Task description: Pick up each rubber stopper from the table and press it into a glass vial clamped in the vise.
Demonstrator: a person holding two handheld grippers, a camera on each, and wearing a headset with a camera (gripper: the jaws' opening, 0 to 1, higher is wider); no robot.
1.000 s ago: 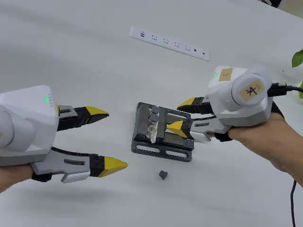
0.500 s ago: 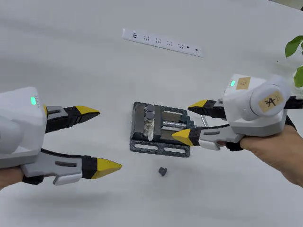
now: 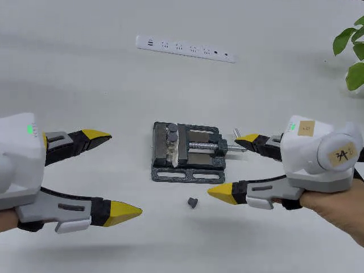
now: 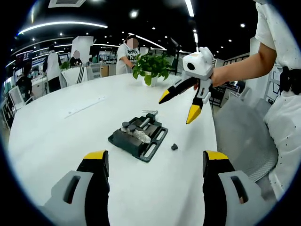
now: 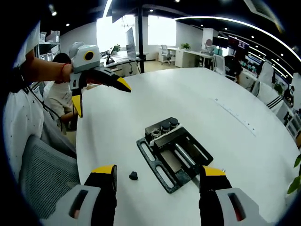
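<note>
**Right tool backs off the vise; one stopper left on the desk**

The right tool [image 3: 231,165] has drawn back from over the vise since a second ago and now hangs just to the right of it, no longer overlapping it. The left tool [image 3: 118,173] has kept its place out to the left. Both tools have their yellow-tipped jaws spread wide and carry nothing.

Between them the black metal vise [image 3: 187,152] sits flat on the white desk [image 3: 114,85]. The clear glass vials [image 3: 171,142] stand clamped in a row at its left end. Two of them show dark caps on top. A paler, glassy patch on the near side of those may be a vial without a stopper, but it is too small to be sure.

A small dark rubber stopper [image 3: 193,202] lies loose on the desk just in front of the vise, apart from both tools and nearer the right one's lower jaw. A long white power strip [image 3: 185,48] lies well beyond.

The step in hand looks like the fetch of this last stopper. The next move likely calls for lowering a tool until its tips straddle the stopper. A gentle pinch should then keep it from skidding, and it should be held so that its narrow end can go into a vial mouth.
</note>
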